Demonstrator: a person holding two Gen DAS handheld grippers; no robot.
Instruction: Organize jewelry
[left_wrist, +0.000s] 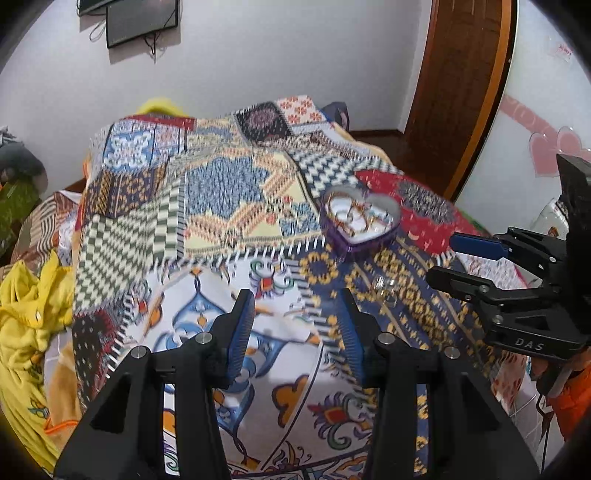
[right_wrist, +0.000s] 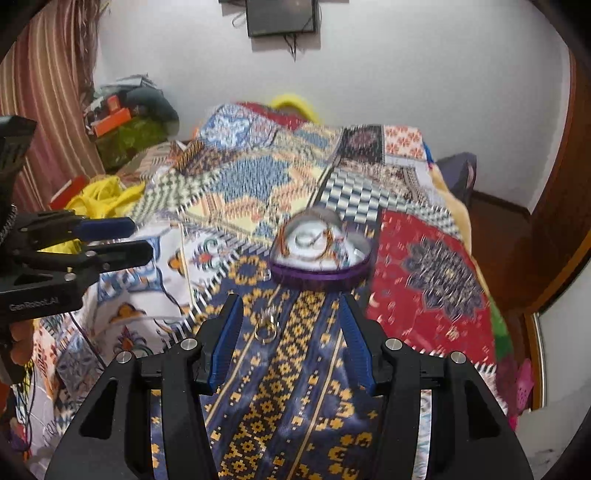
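Observation:
A purple heart-shaped box (left_wrist: 360, 225) with several bangles and rings inside stands open on the patterned bedspread; it also shows in the right wrist view (right_wrist: 320, 254). A small ring (right_wrist: 266, 328) lies on the blue-and-gold patch, between and just ahead of my right gripper (right_wrist: 290, 306), which is open and empty. The same ring (left_wrist: 386, 290) shows faintly in the left wrist view, right of my left gripper (left_wrist: 297, 299), which is open and empty over the white patch. Each gripper appears in the other's view, the right gripper (left_wrist: 443, 258) and the left gripper (right_wrist: 142, 240), both open.
The patchwork bedspread (left_wrist: 229, 192) covers a bed. Yellow cloth (left_wrist: 26, 306) is heaped at its left side, with a cluttered pile (right_wrist: 125, 122) by the wall. A wooden door (left_wrist: 461, 74) and a mirrored panel (left_wrist: 535, 110) stand to the right.

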